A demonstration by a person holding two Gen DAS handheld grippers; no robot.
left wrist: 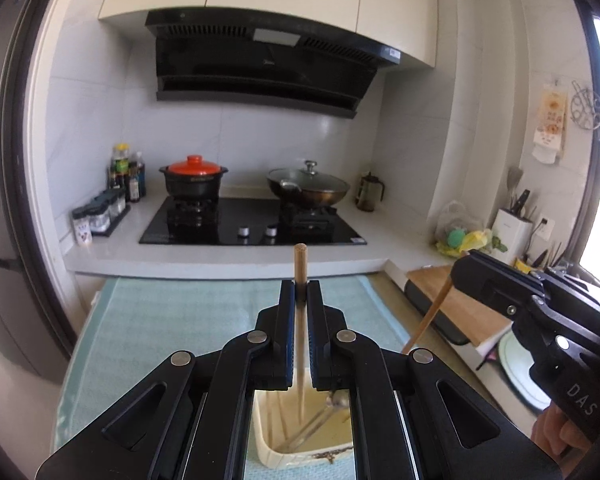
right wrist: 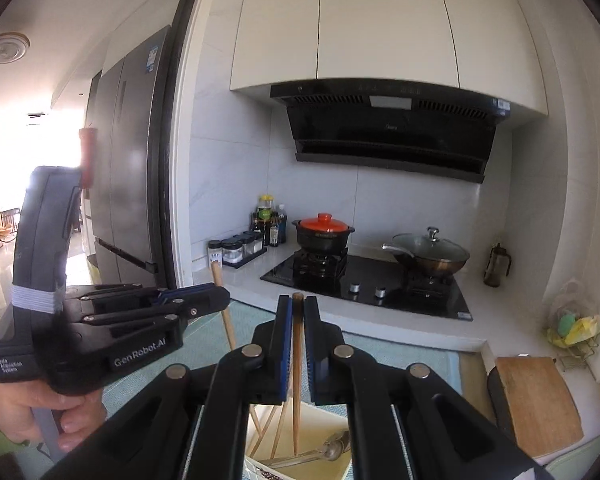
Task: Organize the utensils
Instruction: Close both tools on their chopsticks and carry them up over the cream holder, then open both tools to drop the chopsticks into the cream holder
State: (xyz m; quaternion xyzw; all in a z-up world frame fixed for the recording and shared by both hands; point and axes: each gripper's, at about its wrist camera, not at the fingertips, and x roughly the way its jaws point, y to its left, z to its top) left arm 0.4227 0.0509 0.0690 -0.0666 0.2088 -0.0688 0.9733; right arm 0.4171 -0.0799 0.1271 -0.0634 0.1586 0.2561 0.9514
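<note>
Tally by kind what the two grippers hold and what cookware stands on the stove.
Chopsticks: 2, one in the left gripper, one in the right gripper
Black pot with orange lid: 1
Wok with glass lid: 1
Total: 4

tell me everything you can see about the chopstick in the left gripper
The chopstick looks like pale, plain wood, round, with a flat blunt top. It stands nearly upright, clamped between the shut pads of the left gripper, its blunt end poking above the fingertips and its thinner end pointing down over the cream tray that holds more chopsticks and a metal spoon. Only the pads touch it.
</note>
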